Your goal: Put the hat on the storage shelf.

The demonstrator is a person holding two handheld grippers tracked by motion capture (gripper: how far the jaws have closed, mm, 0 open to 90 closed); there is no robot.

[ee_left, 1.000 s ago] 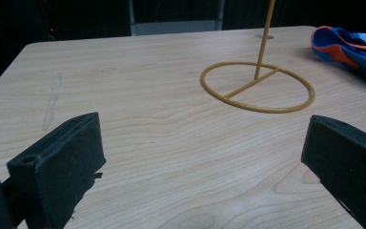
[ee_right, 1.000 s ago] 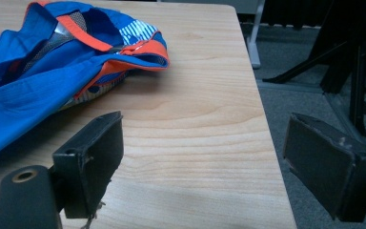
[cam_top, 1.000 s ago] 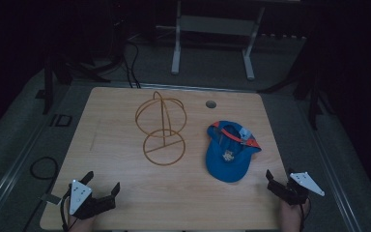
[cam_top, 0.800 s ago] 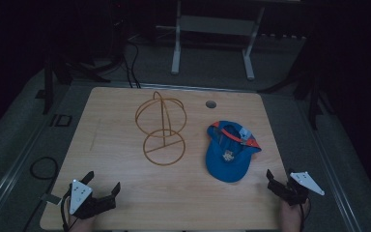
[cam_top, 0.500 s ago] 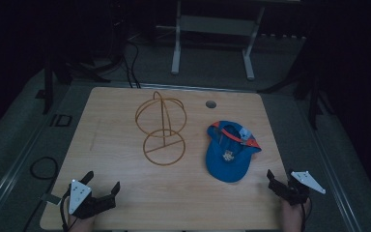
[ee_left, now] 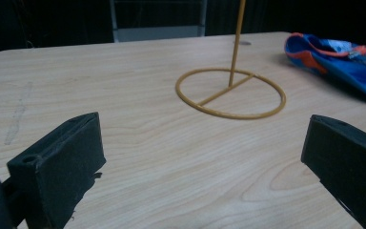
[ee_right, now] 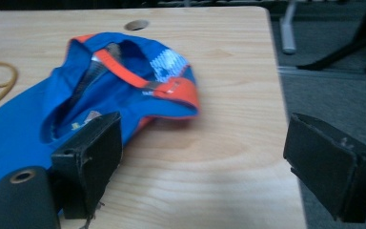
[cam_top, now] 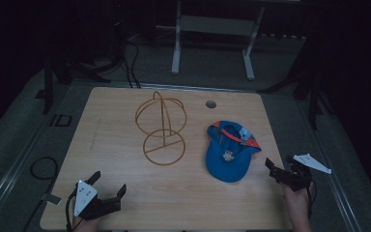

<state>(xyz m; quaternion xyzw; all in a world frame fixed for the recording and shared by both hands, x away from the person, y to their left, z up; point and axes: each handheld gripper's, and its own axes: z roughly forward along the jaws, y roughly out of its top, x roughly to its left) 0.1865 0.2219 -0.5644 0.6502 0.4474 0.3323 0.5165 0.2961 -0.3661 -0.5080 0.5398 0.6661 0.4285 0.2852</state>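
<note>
While we look from high up, our left claw and right claw sit wide open, holding nothing, at the worktop's near edge. Our blue cap lies beside the wire stand. From our right claw, the cap lies just ahead.

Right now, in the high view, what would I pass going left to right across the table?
Left gripper → wire stand → blue cap → right gripper.
</note>
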